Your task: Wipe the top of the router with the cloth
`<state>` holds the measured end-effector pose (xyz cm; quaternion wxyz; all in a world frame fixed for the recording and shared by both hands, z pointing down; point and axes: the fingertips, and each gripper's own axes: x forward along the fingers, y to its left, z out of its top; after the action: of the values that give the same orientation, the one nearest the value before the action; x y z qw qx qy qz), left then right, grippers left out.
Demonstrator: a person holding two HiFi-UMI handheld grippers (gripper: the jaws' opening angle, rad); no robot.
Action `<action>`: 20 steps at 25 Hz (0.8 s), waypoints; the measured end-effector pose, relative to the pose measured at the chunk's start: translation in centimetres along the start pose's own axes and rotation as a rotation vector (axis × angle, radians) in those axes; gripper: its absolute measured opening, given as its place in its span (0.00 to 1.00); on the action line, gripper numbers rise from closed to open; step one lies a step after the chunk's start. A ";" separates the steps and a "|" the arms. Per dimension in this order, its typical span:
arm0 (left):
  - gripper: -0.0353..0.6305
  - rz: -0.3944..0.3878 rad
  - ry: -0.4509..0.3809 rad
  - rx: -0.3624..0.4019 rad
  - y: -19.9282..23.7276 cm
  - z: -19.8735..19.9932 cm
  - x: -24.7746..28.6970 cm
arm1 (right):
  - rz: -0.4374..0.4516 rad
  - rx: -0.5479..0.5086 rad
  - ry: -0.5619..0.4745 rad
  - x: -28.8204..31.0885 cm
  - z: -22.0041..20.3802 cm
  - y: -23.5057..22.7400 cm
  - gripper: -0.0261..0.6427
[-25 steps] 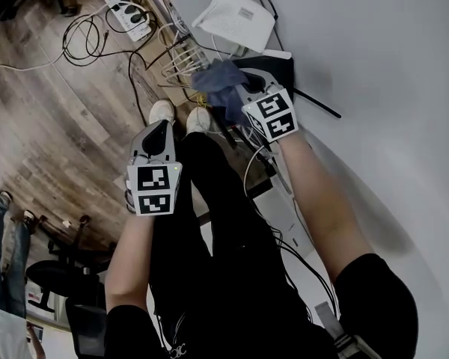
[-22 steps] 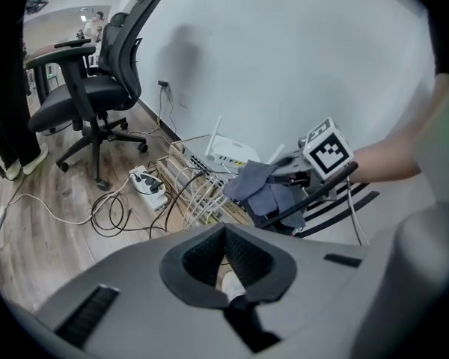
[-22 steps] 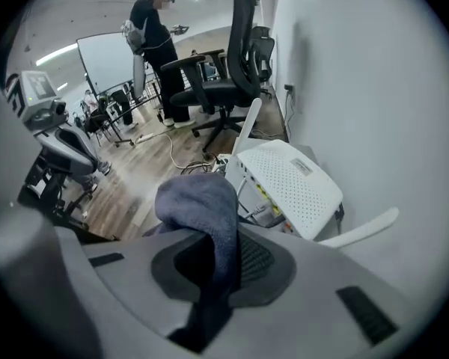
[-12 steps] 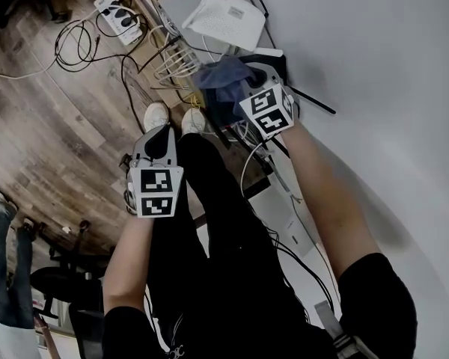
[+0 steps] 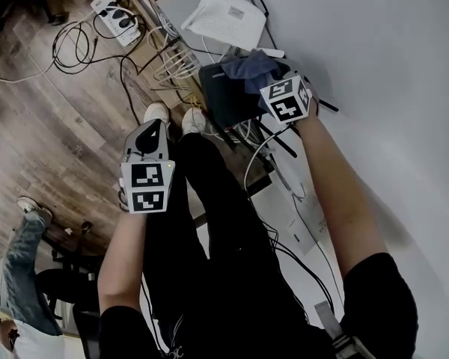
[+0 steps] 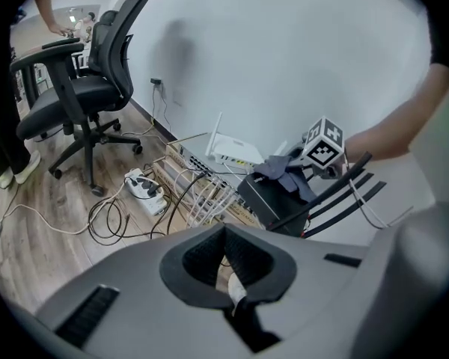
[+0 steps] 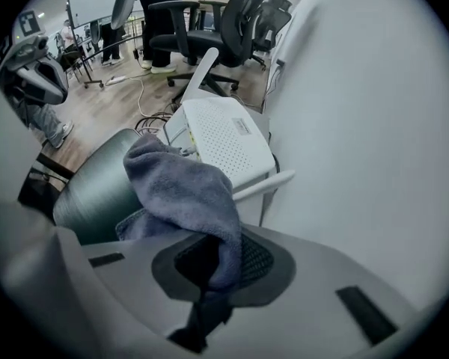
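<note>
A black router [image 5: 226, 94] stands on the floor by the wall, just beyond my shoes. A blue-grey cloth [image 5: 253, 66] lies bunched on its far right part, and my right gripper [image 5: 263, 79] is shut on the cloth [image 7: 183, 189] and presses it onto the router top [image 7: 97, 193]. The left gripper view shows the same router [image 6: 273, 200] with the cloth [image 6: 286, 172] on it. My left gripper [image 5: 151, 134] hangs over my left leg, well short of the router; its jaws [image 6: 226, 256] are shut with nothing between them.
A white router [image 5: 228, 19] lies on a grey box just beyond the black one. White cables [image 5: 172, 62] and a power strip [image 5: 114, 10] spread over the wood floor at left. The white wall [image 5: 374, 66] runs along the right. An office chair [image 6: 90, 88] stands further off.
My right gripper has dragged the cloth rightward across the router top towards the wall, baring the router's left part. The left gripper has barely moved.
</note>
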<state>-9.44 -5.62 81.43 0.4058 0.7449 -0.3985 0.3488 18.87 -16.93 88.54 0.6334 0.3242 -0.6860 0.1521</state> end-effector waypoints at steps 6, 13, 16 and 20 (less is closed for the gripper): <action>0.05 -0.007 0.002 0.006 0.3 0.4 0.4 | -0.039 -0.131 0.077 0.4 -1.1 -1.4 0.07; 0.05 -0.022 0.012 0.011 -0.4 0.0 0.8 | -0.073 -0.132 0.189 1.1 -3.1 -3.8 0.07; 0.05 -0.032 0.018 0.011 -1.0 -0.3 0.8 | -0.123 -0.137 0.229 1.3 -4.0 -4.8 0.07; 0.05 -0.043 0.021 0.026 -1.8 -0.4 0.9 | -0.147 -0.137 0.249 1.3 -4.3 -5.0 0.07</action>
<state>-7.54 -4.87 81.79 0.4076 0.7547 -0.3736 0.3531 25.40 -18.27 89.44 0.7436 0.3083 -0.5854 0.0968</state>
